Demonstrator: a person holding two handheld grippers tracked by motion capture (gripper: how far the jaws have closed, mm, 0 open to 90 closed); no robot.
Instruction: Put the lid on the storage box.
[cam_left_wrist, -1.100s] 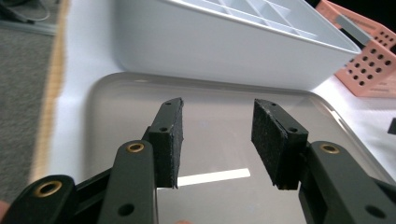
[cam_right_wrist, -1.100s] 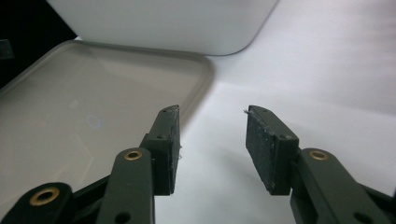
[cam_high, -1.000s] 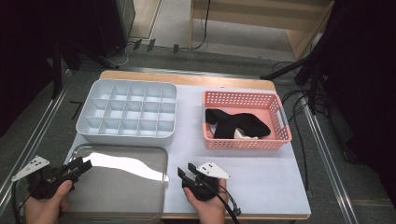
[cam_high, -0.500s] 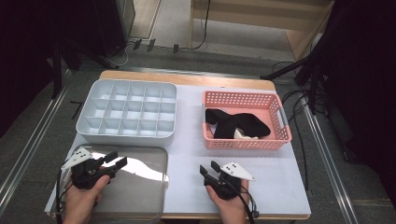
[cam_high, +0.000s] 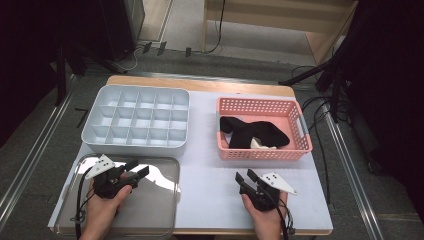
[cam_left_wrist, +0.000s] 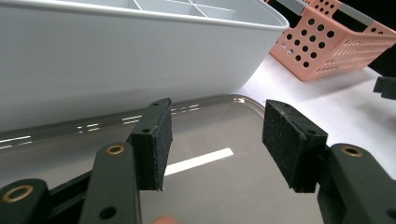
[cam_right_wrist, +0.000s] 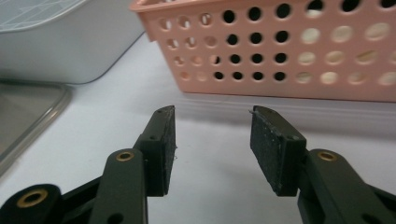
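My left gripper (cam_high: 135, 169) hovers over the shiny metal tray (cam_high: 155, 205) at the front left, pointing toward the right. It is open with nothing between its pads (cam_left_wrist: 154, 140), and its jaws have just been opening. My right gripper (cam_high: 245, 176) is over the white tabletop at the front, in front of the pink basket (cam_high: 260, 152). It is open and empty, its jaws having widened a little within the last second. In the right gripper view the right gripper (cam_right_wrist: 212, 140) faces the basket wall (cam_right_wrist: 280, 51). Black cloth (cam_high: 252, 132) lies in the basket.
A white compartment box (cam_high: 135, 146) stands behind the metal tray, its wall (cam_left_wrist: 116, 60) close ahead of the left gripper (cam_left_wrist: 215, 135). White tabletop (cam_high: 210, 170) lies between the two hands. Cables trail off the table's right side.
Both hands have moved to the right. The left gripper came from beyond the metal tray's left edge to over the tray. The right gripper slid to below the basket. Both jaws stand a little wider.
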